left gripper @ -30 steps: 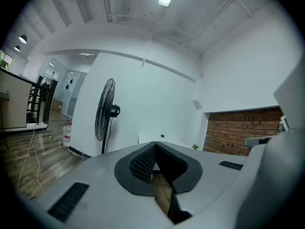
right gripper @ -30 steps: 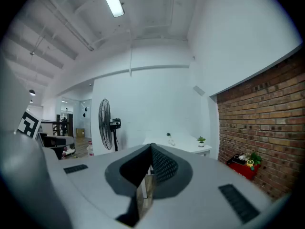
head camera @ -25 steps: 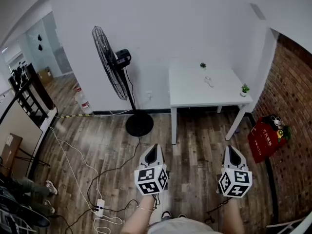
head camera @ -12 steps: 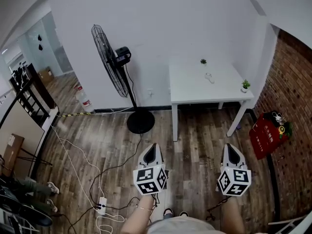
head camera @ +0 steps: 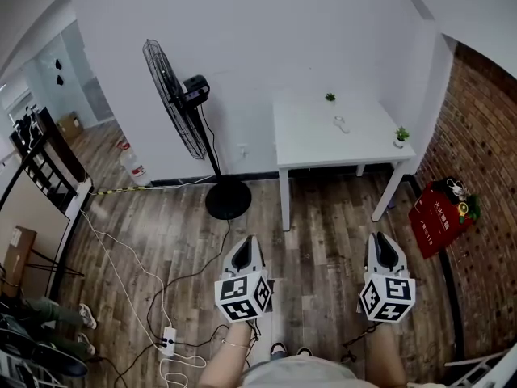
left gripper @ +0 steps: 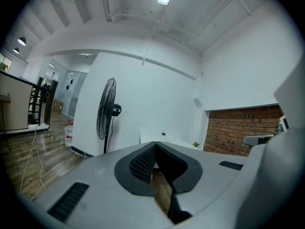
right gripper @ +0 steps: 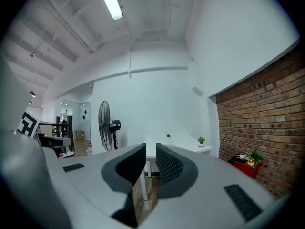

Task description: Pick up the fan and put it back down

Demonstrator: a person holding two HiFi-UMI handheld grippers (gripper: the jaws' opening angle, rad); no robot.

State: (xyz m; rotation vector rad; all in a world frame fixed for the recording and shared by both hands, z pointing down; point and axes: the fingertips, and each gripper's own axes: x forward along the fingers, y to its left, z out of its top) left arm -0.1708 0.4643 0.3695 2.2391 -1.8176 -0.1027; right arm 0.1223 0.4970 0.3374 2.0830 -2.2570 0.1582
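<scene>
Floorboards of brown wood plank point(head camera: 323, 253) run across a room with plain white walls, and a red brick wall point(head camera: 485, 152) closes its right side. The black pedestal fan with a round wire cage point(head camera: 174, 99) stands upright on its disc base on the floor by the back wall, just left of the white rectangular counter point(head camera: 315, 140), well ahead of both grippers. Two small green potted plants point(head camera: 329, 97) sit on the counter.

Only the head view shows the floor clutter: a white power strip point(head camera: 168, 342) with trailing white cords, a black metal rack point(head camera: 40, 160) at far left, and a red bag point(head camera: 436, 221) by the brick. The gripper views instead show the white ceiling with a long tube light point(right gripper: 109, 1).

The left gripper point(left gripper: 155, 144) has its dark ribbed jaws meeting at the tips, with nothing held. The right gripper point(right gripper: 151, 149) has its jaws a narrow gap apart, empty, with the counter's leg seen through the gap. Both hang above the floor, side by side.
</scene>
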